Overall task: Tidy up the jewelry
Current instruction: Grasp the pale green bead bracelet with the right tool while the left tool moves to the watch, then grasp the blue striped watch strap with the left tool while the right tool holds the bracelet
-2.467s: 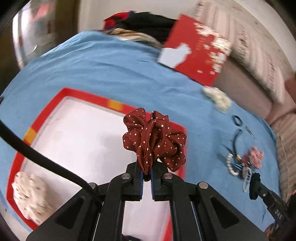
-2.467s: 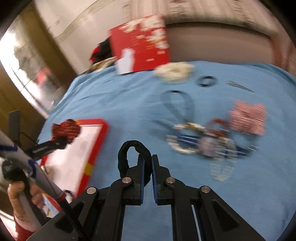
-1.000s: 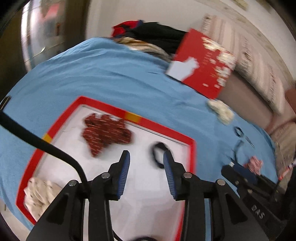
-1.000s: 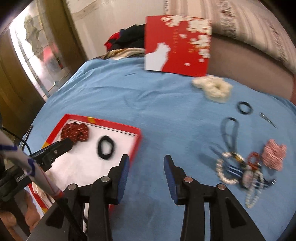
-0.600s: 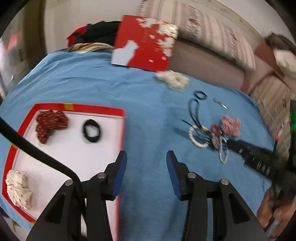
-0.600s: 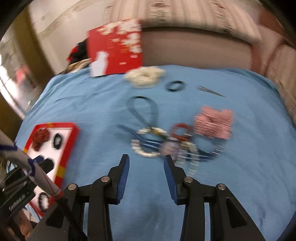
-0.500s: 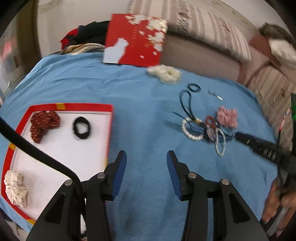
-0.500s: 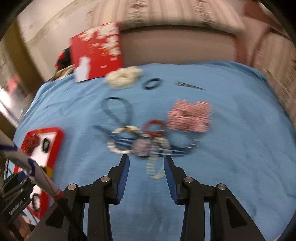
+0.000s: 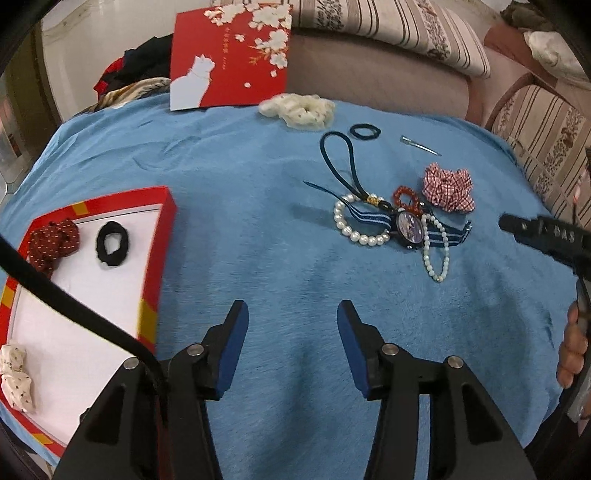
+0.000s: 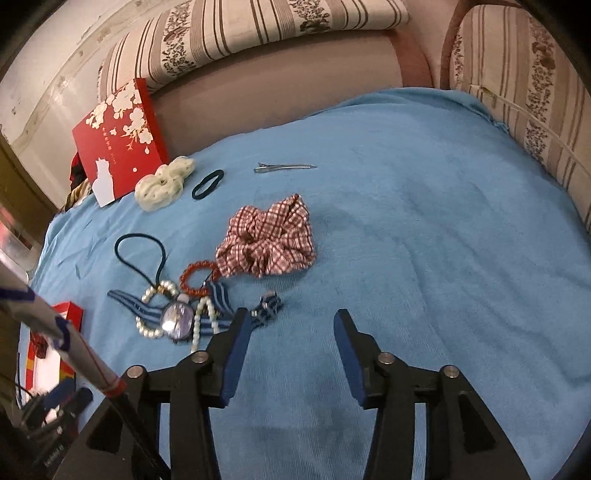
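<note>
Over the blue cloth [image 9: 258,229] before a striped sofa [image 10: 258,26], both tongs gape empty.

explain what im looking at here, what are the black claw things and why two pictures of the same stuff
There is no robot. A person holds one handheld gripper in each hand, and each carries a wide-angle camera looking out along its two fingers. So one picture is from the left gripper and the other from the right gripper. Both are open and hold nothing.

Below is a blue cloth. In the left view a red tray holds a dotted red scrunchie, a black scrunchie and a white one. Loose on the cloth lie a checked scrunchie, a pearl bracelet, a watch, a hair clip and a cream scrunchie.
</note>
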The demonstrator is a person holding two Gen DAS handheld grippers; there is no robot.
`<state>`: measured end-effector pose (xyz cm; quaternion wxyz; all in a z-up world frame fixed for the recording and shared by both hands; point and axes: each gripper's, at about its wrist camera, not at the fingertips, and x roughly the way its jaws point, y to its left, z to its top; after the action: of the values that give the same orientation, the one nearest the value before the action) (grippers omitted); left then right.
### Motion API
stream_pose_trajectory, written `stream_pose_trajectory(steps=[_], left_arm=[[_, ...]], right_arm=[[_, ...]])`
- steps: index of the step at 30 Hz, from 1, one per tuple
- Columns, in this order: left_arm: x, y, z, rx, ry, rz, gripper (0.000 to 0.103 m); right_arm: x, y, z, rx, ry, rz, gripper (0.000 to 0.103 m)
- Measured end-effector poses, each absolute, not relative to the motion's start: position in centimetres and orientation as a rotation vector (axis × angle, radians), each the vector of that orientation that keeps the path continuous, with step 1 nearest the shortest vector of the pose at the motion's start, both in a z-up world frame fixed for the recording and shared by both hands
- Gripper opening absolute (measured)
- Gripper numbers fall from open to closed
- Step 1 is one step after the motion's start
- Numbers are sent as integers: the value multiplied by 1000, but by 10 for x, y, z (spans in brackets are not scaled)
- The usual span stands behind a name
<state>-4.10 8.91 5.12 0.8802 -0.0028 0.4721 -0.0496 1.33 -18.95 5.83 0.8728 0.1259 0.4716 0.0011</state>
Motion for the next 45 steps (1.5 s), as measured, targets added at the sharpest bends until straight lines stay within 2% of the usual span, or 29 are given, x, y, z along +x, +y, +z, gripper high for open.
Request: stream_pose_trajectory(steps=[7, 17, 18, 22, 24, 25, 26, 27, 39, 45], left_arm=[[-29, 83, 40, -17, 1012, -141, 49], [-16, 105, 35, -111, 1050, -114, 49], [-16, 107, 36, -112, 1049, -113, 49], [-18, 109, 36, -110, 1041, -106, 49], [-18, 109, 37, -111, 1041, -109, 49], [-19, 109, 37, -111, 1038, -111, 49], [-19, 109, 37, -111, 1036, -112, 49], [-20, 109, 37, -108, 1033, -112, 49], [-22, 109, 37, -158, 1002, -134, 49], [-2, 99, 36, -189, 1025, -146, 51]], right_arm=[[52, -170, 45, 231, 1021, 42, 53], [14, -128, 32, 187, 1000, 161, 53], [10, -126, 27, 186, 1013, 152, 52], [12, -121, 9, 151, 1048, 107, 37], [15, -121, 10, 143, 1033, 97, 33], [18, -121, 11, 145, 1031, 92, 26], [20, -122, 11, 150, 1033, 95, 11], [21, -123, 10, 157, 1040, 107, 6], [-39, -156, 18, 76, 1050, 127, 6], [-27, -179, 10, 212, 1072, 140, 7]])
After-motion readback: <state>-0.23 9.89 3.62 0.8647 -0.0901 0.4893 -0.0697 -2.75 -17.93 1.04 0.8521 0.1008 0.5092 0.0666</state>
